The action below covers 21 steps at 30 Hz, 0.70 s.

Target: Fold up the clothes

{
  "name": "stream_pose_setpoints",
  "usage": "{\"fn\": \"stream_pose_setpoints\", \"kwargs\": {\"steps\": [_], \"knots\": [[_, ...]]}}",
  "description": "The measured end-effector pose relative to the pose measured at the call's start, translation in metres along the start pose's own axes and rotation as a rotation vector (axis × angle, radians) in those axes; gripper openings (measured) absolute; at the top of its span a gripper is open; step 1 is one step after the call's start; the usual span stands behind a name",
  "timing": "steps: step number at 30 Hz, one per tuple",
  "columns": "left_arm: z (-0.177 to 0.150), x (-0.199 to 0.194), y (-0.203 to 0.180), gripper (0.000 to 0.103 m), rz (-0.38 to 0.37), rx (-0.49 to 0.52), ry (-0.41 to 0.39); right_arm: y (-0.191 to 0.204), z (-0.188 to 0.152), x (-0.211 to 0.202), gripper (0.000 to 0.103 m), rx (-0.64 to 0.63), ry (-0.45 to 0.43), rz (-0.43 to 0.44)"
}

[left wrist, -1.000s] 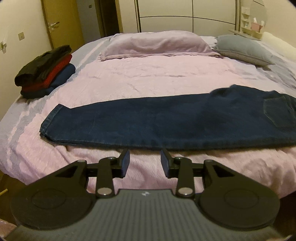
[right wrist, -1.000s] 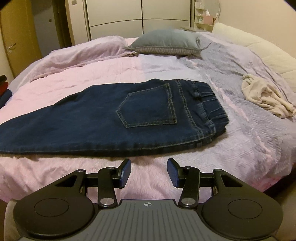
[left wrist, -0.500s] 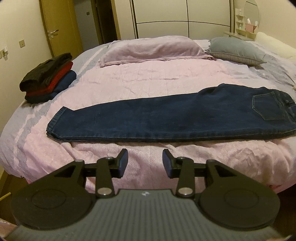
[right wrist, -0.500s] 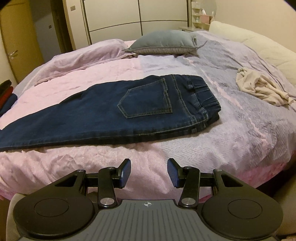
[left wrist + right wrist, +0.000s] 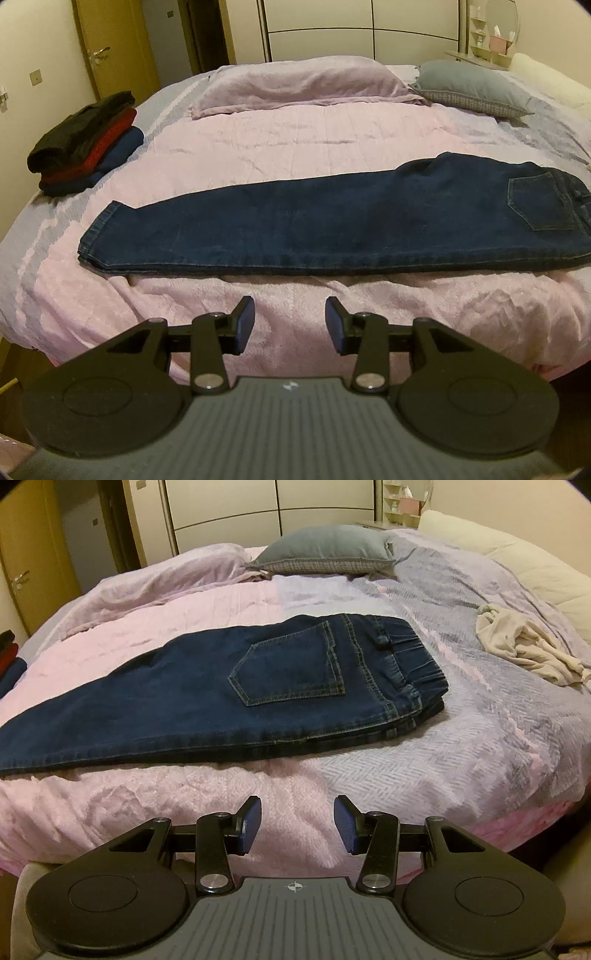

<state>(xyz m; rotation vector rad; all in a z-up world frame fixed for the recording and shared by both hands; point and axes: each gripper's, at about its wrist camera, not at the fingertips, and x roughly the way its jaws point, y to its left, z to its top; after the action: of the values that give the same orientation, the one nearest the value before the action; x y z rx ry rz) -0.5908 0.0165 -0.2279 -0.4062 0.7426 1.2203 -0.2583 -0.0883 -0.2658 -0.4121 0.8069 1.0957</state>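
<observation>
Dark blue jeans (image 5: 332, 229) lie flat across the bed, folded lengthwise, leg hems at the left and waistband at the right. In the right wrist view the jeans (image 5: 229, 698) show a back pocket and the elastic waistband near the middle. My left gripper (image 5: 290, 323) hovers in front of the bed's near edge, short of the jeans, its jaws apart with nothing between them. My right gripper (image 5: 297, 823) hangs likewise before the near edge below the waistband end, open and empty.
A stack of folded clothes (image 5: 85, 144), black over red over blue, sits at the bed's far left. A crumpled beige garment (image 5: 524, 648) lies on the right. A pink pillow (image 5: 299, 83) and a grey pillow (image 5: 328, 548) lie at the head; doors and wardrobe stand behind.
Both views have drawn back from the bed, so the jeans sit farther from the fingers. The left gripper's jaws stand slightly wider than before.
</observation>
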Motion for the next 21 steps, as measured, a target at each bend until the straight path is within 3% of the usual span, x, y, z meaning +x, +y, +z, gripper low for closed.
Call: {"fn": "stream_pose_setpoints", "kwargs": {"steps": [4, 7, 11, 16, 21], "knots": [[0.002, 0.006, 0.021, 0.037, -0.057, -0.053, -0.044, -0.004, 0.007, 0.004, 0.047, 0.026, -0.037, 0.007], [0.007, 0.014, 0.059, 0.037, -0.078, -0.177, -0.079, -0.012, 0.015, 0.007, 0.047, 0.076, -0.089, 0.043], [0.014, 0.043, 0.123, 0.035, -0.042, -0.364, -0.096, -0.018, 0.03, 0.025, 0.047, 0.147, -0.103, 0.116], [0.023, 0.087, 0.198, 0.035, -0.001, -0.587, -0.118, -0.007, 0.051, 0.051, 0.047, 0.182, -0.102, 0.094], [0.023, 0.137, 0.244, 0.036, 0.074, -0.673, -0.121, -0.012, 0.065, 0.075, 0.047, 0.259, -0.085, 0.078]]}}
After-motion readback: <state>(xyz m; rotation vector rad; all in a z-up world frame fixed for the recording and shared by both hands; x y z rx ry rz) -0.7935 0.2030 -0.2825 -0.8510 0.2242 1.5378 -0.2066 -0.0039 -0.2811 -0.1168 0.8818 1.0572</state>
